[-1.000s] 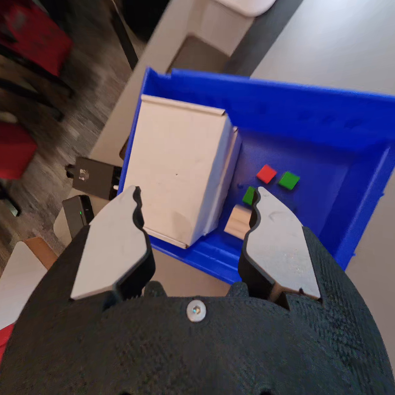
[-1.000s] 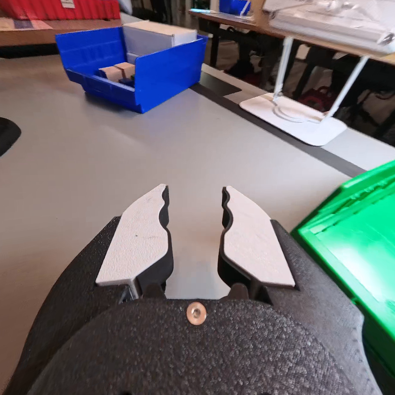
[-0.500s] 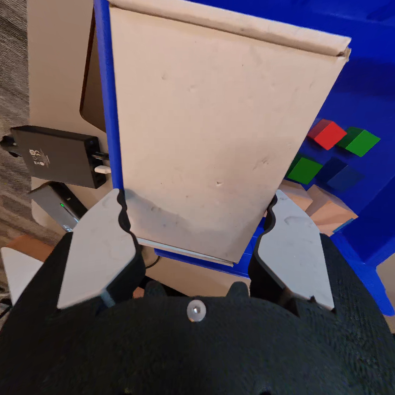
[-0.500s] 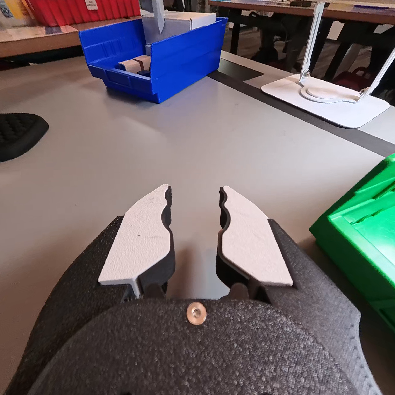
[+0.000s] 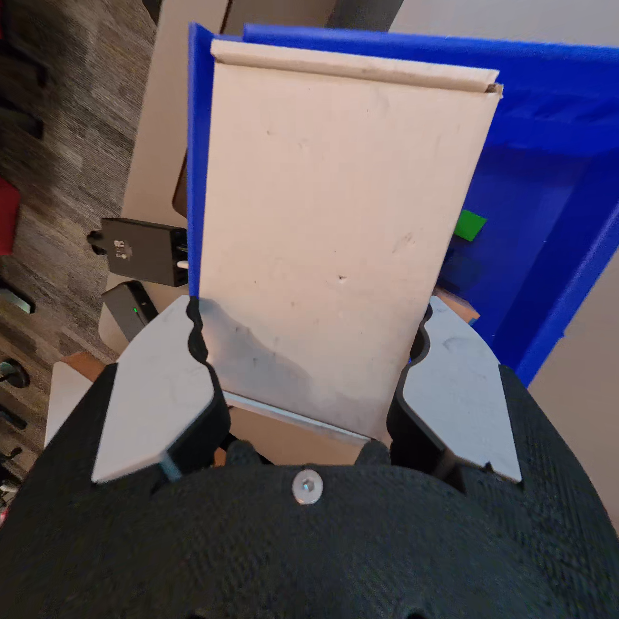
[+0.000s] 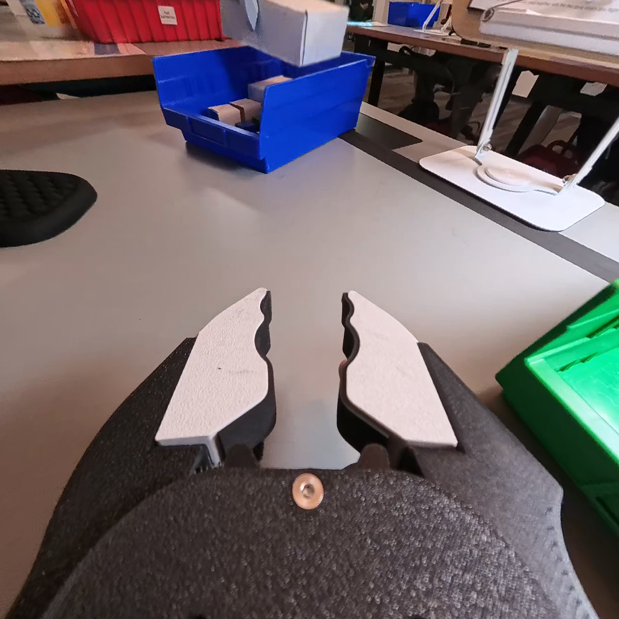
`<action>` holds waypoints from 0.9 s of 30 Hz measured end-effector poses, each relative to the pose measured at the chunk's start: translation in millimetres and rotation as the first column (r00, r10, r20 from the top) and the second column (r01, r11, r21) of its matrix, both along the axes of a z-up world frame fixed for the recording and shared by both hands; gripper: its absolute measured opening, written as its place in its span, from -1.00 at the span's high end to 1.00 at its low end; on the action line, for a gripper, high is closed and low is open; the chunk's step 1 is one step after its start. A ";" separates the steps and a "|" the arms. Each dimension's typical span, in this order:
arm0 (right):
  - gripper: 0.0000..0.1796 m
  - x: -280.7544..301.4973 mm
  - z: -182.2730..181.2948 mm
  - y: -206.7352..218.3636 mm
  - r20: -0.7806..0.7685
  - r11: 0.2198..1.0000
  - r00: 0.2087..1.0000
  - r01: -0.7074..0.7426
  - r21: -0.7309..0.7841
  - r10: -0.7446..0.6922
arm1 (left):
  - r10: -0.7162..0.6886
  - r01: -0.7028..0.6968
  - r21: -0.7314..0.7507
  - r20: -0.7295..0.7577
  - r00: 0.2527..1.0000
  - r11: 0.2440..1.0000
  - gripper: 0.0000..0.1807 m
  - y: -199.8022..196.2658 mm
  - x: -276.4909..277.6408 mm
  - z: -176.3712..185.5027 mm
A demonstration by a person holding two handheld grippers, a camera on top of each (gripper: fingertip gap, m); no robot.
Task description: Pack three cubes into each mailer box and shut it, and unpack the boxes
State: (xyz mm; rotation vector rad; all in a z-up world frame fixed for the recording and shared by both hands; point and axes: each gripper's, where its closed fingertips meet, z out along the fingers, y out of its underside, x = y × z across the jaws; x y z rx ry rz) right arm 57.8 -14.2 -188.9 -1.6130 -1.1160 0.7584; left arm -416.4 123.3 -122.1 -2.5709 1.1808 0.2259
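My left gripper (image 5: 311, 301) is shut on a closed white mailer box (image 5: 335, 217), one finger on each side of its near end. In the right wrist view the box (image 6: 291, 30) hangs tilted above the blue bin (image 6: 301, 117). In the bin (image 5: 552, 117) I see a green cube (image 5: 469, 225), a blue cube (image 5: 459, 271) and a wooden cube (image 5: 459, 308); the box hides the rest. The right wrist view shows wooden cubes (image 6: 234, 110) and a second white box (image 6: 268, 87) in the bin. My right gripper (image 6: 305, 294) is open and empty, low over the grey table.
A green bin (image 6: 569, 385) stands at the right, close to my right gripper. A white stand base (image 6: 509, 187) sits at the table's right edge. A black pad (image 6: 37, 207) lies at the left. Black power bricks (image 5: 144, 251) hang beyond the table's edge. Spacing between my two grippers at the tips: around 50 centimetres. To the blue cube (image 5: 459, 271): left tips about 12 centimetres, right tips about 40 centimetres.
My left gripper came down over the white box, shut on its sides and lifted it above the blue bin. My right gripper stayed open and shifted slightly.
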 end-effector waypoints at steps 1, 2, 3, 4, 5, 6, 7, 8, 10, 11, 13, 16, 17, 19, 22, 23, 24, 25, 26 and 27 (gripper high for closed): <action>0.55 -1.4 0.2 -1.7 0.002 1.000 1.000 -0.005 0.005 0.005 | -0.001 0.001 0.021 0.008 1.000 1.000 -0.33 -3.7 1.5 8.0; 0.55 -3.3 0.7 -3.7 0.002 1.000 1.000 -0.010 0.010 0.010 | -0.004 0.003 0.040 0.011 1.000 0.999 -0.33 -7.5 2.9 15.2; 0.55 -5.6 0.7 -6.3 0.003 1.000 1.000 -0.019 0.012 0.019 | -0.009 0.008 0.058 0.010 1.000 0.998 -0.33 -11.1 4.5 21.8; 0.55 -7.9 0.7 -8.7 0.005 1.000 1.000 -0.027 0.014 0.027 | -0.018 0.017 0.076 0.007 1.000 0.997 -0.33 -14.6 6.6 28.1; 0.55 -10.0 0.8 -10.6 0.009 0.999 0.999 -0.032 0.021 0.032 | -0.027 0.027 0.091 0.003 1.000 0.995 -0.33 -18.2 9.3 33.8; 0.55 -11.9 0.8 -12.3 0.014 0.999 0.999 -0.038 0.029 0.037 | -0.038 0.038 0.104 -0.001 0.999 0.994 -0.33 -21.5 12.7 39.0; 0.55 -14.0 0.7 -13.9 0.018 0.999 0.999 -0.044 0.032 0.043 | -0.051 0.051 0.114 -0.005 0.999 0.992 -0.33 -25.0 16.8 43.7; 0.55 -16.1 0.9 -14.7 0.019 0.998 0.999 -0.046 0.034 0.046 | -0.065 0.066 0.122 -0.009 0.998 0.990 -0.33 -28.4 21.5 48.2; 0.55 -20.7 3.3 -14.5 0.017 0.998 0.999 -0.047 0.034 0.046 | -0.104 0.106 0.139 -0.019 0.994 0.985 -0.33 -35.5 34.6 57.2; 0.53 -23.2 6.2 -12.5 0.014 0.999 0.999 -0.036 0.040 0.036 | -0.129 0.130 0.146 -0.017 0.991 0.981 -0.32 -39.6 44.0 61.3; 0.46 -26.6 16.9 -1.5 0.029 0.992 0.999 0.019 0.124 -0.023 | -0.194 0.191 0.157 0.004 0.981 0.969 -0.32 -49.6 70.1 68.5; 0.30 -36.9 42.3 11.1 0.067 0.932 0.995 0.051 0.358 -0.080 | -0.317 0.304 0.151 0.067 0.946 0.941 -0.32 -71.3 123.9 72.5; 0.23 -42.9 49.5 12.7 0.083 0.902 0.993 0.039 0.430 -0.083 | -0.361 0.347 0.142 0.092 0.928 0.927 -0.32 -80.1 144.0 72.0; 0.11 -56.7 57.8 16.0 0.145 0.813 0.984 -0.003 0.582 -0.100 | -0.441 0.426 0.121 0.149 0.885 0.896 -0.32 -98.2 184.2 68.2; -0.01 -76.7 68.7 17.4 0.205 0.552 0.964 -0.080 0.830 -0.168 | -0.522 0.521 0.074 0.239 0.819 0.850 -0.32 -122.9 237.9 55.5; -0.05 -83.1 74.1 13.5 0.191 0.476 0.966 -0.087 0.875 -0.173 | -0.538 0.546 0.050 0.264 0.801 0.837 -0.32 -130.0 252.5 49.4; -0.07 -89.1 78.9 7.8 0.173 0.429 0.971 -0.089 0.899 -0.162 | -0.549 0.567 0.025 0.289 0.784 0.823 -0.31 -136.4 265.6 42.7; -0.09 -94.1 83.0 2.0 0.159 0.401 0.976 -0.087 0.912 -0.149 | -0.555 0.585 -0.004 0.310 0.772 0.811 -0.31 -142.2 276.8 35.2; -0.11 -97.7 86.7 -2.9 0.149 0.375 0.978 -0.086 0.923 -0.143 | -0.559 0.600 -0.034 0.325 0.763 0.799 -0.31 -147.0 286.1 26.8; -0.12 -100.4 89.1 -7.6 0.147 0.354 0.980 -0.091 0.931 -0.135 | -0.563 0.614 -0.060 0.335 0.755 0.787 -0.31 -150.7 294.4 18.4</action>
